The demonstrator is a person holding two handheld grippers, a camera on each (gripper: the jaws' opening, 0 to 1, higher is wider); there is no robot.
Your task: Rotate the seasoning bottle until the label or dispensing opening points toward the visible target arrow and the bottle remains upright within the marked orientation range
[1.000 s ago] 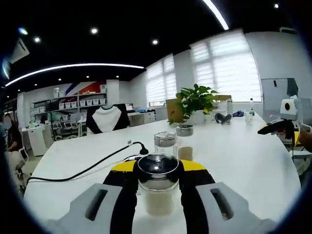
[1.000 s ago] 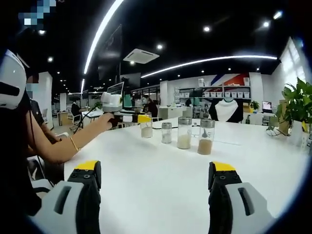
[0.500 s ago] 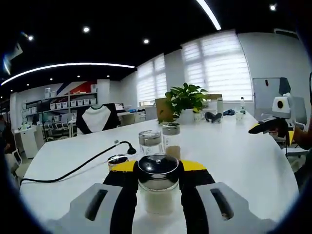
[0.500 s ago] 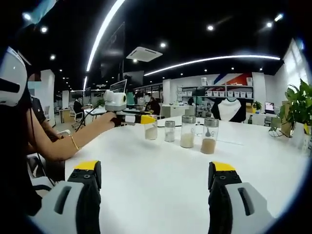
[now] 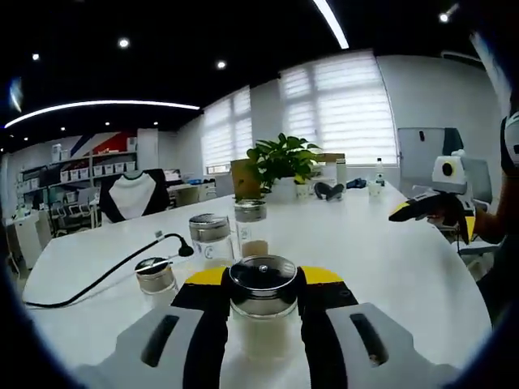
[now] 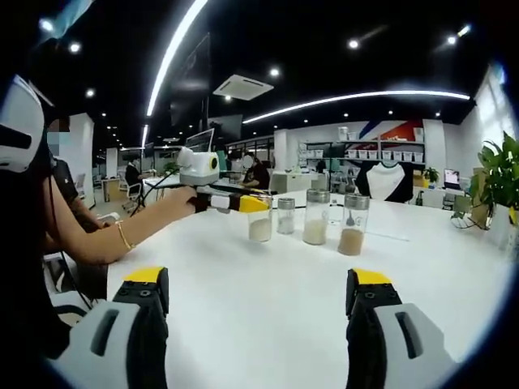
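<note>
One seasoning bottle (image 5: 263,312) between left gripper (image 5: 261,324) jaws, seemingly clamped

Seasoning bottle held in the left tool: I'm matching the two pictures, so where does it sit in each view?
Left gripper view: the seasoning bottle is at bottom centre, clamped in the left tool.
Right gripper view: the bottle is left of centre, at the tip of the tool reaching in from the left.
Shared landmark: the brown-powder bottle, which stands right of centre in the right gripper view.
</note>
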